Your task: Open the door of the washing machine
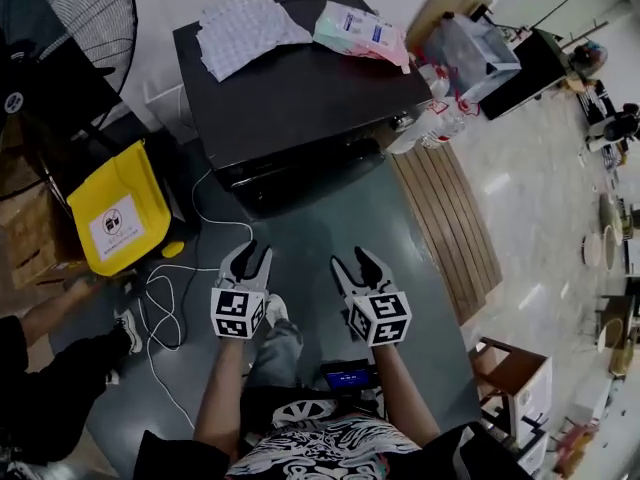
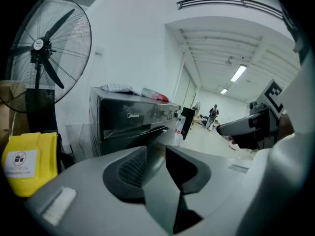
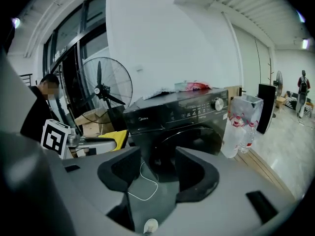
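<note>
Both bare forearms reach up from the bottom centre of the head view, side by side, each gripper tilted somewhat downward towards the washing machine (image 1: pixel 300 88). The left gripper (image 1: pixel 252 258) has its jaws parted with nothing between them. The right gripper (image 1: pixel 352 266) stands wider apart and is also empty. The machine fills the upper middle of the frame, well apart from both grippers. It is a dark, glossy box whose round door (image 3: pixel 189 141) looks closed in the right gripper view. On its flat top lie a crumpled pale cloth (image 1: pixel 245 30) and a soft plastic packet (image 1: pixel 362 30). A thin white cable (image 1: pixel 170 298) loops over the smooth grey floor between the grippers and the machine. At left stand a yellow plastic bin (image 1: pixel 118 213) and a wire-caged fan (image 1: pixel 80 8). At right are clear bottles (image 1: pixel 440 118) and a slatted wooden board (image 1: pixel 445 218). Another person's arm (image 1: pixel 50 313) shows at lower left.
</note>
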Motion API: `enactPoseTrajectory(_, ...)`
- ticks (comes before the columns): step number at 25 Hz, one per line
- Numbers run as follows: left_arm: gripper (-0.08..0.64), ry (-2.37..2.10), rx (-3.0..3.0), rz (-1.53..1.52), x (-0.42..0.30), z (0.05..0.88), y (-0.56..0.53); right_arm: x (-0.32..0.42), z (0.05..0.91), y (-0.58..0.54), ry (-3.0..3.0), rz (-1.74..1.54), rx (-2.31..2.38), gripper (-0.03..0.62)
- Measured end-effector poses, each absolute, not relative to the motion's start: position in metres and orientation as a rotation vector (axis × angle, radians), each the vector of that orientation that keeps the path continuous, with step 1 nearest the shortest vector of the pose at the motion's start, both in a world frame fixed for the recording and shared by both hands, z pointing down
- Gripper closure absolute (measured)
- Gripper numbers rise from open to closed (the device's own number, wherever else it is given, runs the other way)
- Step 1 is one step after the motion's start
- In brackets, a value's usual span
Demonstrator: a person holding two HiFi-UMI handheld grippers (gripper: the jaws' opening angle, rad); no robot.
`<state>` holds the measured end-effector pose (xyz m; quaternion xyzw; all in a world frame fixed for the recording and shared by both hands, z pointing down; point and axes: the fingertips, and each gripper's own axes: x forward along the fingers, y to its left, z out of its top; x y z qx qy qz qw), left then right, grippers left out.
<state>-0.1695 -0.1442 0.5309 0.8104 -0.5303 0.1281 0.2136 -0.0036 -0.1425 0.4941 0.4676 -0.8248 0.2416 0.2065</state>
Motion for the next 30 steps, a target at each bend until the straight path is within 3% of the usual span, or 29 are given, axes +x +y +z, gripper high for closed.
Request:
enactPoseTrajectory(26, 0.403, -1.243, 2.284, 0.634, -0.156, 0.716, -0.270, -0.013, 0.611, -0.185, -2.131, 0.936, 1.394, 0.365)
enactPoseTrajectory(30, 0.428, -1.235, 2.299, 0.677, -0.148, 0.724, -0.279, -0.007, 0.616, -0.182, -2.118, 0.955, 1.406, 0.365)
